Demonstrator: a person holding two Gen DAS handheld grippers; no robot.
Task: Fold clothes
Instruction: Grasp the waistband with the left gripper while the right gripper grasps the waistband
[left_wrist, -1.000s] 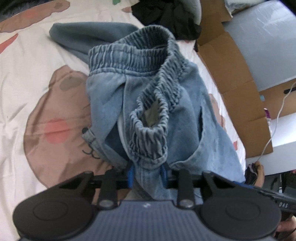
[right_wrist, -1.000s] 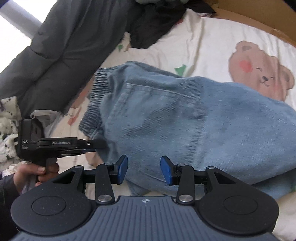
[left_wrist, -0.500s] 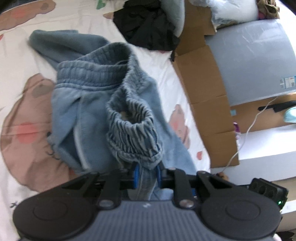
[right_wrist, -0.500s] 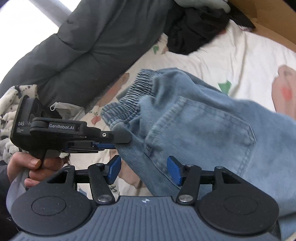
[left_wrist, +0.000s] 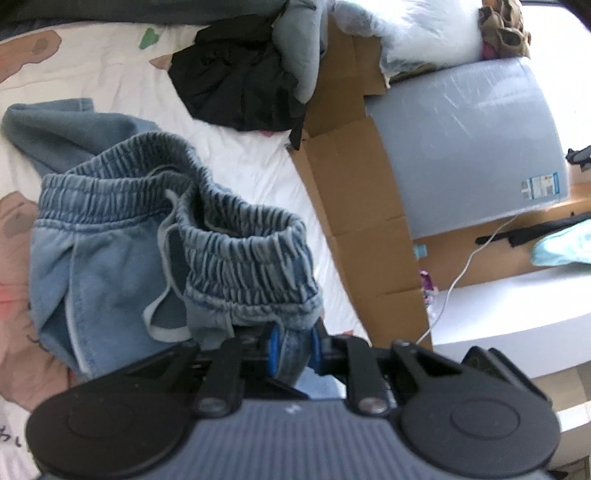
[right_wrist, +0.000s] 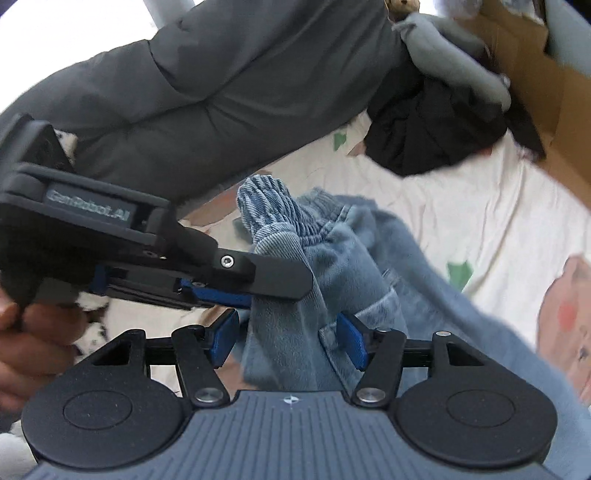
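Light blue denim jeans (left_wrist: 110, 266) with an elastic waistband (left_wrist: 243, 254) lie bunched on the bear-print bed sheet (left_wrist: 251, 162). My left gripper (left_wrist: 293, 347) is shut on a fold of denim just below the waistband and holds it lifted. In the right wrist view the left gripper (right_wrist: 258, 284) comes in from the left, clamped on the jeans (right_wrist: 288, 258), with a hand (right_wrist: 29, 332) on its handle. My right gripper (right_wrist: 288, 341) is open, its blue pads (right_wrist: 225, 338) on either side of the hanging denim right below the left gripper.
A black garment (left_wrist: 236, 85) and a blue-grey garment (left_wrist: 48, 136) lie further back on the bed. Cardboard (left_wrist: 351, 192) and a wrapped grey slab (left_wrist: 465, 147) line the bed's right side. A grey puffy jacket (right_wrist: 221, 92) lies along the far left.
The left gripper has lifted the waistband fold and carried it toward the right gripper. The right gripper has moved in, so the denim now hangs between its open fingers.
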